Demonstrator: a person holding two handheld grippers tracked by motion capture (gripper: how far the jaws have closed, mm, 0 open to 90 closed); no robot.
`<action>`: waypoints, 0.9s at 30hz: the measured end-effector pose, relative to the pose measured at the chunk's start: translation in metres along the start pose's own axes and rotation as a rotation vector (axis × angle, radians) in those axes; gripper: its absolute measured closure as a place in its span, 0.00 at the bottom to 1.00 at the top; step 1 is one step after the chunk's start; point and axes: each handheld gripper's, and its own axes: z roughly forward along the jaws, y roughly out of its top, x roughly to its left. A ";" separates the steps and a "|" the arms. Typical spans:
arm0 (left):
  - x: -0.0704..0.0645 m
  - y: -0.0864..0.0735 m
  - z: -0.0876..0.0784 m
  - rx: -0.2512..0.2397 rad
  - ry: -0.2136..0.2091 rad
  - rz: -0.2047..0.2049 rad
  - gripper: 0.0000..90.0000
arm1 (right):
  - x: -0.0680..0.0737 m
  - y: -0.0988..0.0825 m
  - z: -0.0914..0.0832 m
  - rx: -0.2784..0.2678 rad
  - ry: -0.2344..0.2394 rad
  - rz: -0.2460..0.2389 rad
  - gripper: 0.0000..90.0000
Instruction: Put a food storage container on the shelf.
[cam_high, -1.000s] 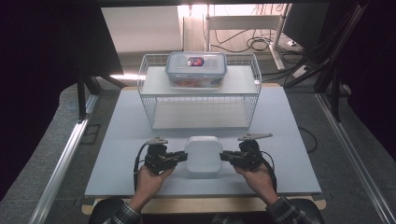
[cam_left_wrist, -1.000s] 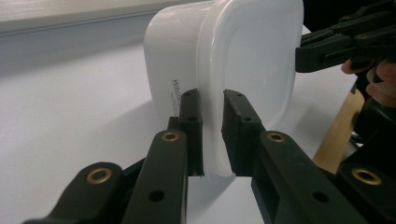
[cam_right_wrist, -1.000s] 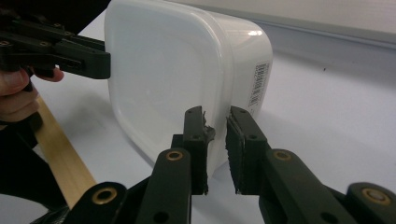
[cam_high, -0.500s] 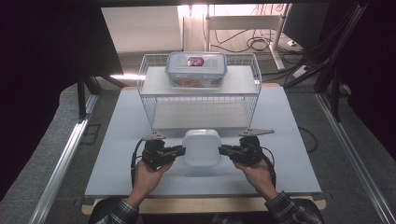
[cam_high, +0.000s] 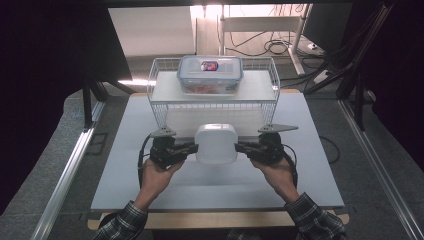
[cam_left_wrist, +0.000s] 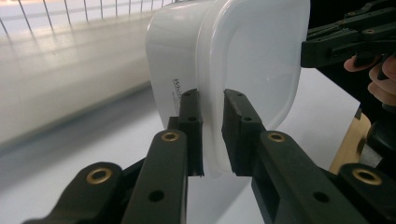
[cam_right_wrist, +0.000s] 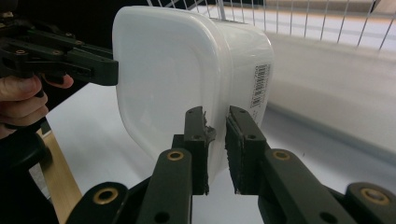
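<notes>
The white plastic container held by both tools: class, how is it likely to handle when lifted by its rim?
The white plastic container looks thin-walled and probably light. Its smooth rim, pinched by the left tool and the right tool, may flex or slip. Held at two opposite edges, it could tilt if one hand lags.

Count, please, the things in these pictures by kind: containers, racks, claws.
Containers: 2, the white container held between the claws and the clear lidded container on the rack.
Wire racks: 1, the wire rack.
Claws: 2, left claw and right claw.
Total: 5
</notes>
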 end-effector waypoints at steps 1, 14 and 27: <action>0.000 0.003 -0.001 -0.001 0.002 0.004 0.87 | 0.000 0.003 -0.001 -0.003 0.000 -0.003 0.87; 0.001 0.042 -0.017 -0.042 0.022 0.034 0.87 | 0.000 0.043 -0.007 -0.054 0.006 -0.034 0.87; 0.004 0.077 -0.027 -0.059 0.035 0.049 0.88 | -0.004 0.080 -0.011 -0.081 0.009 -0.057 0.87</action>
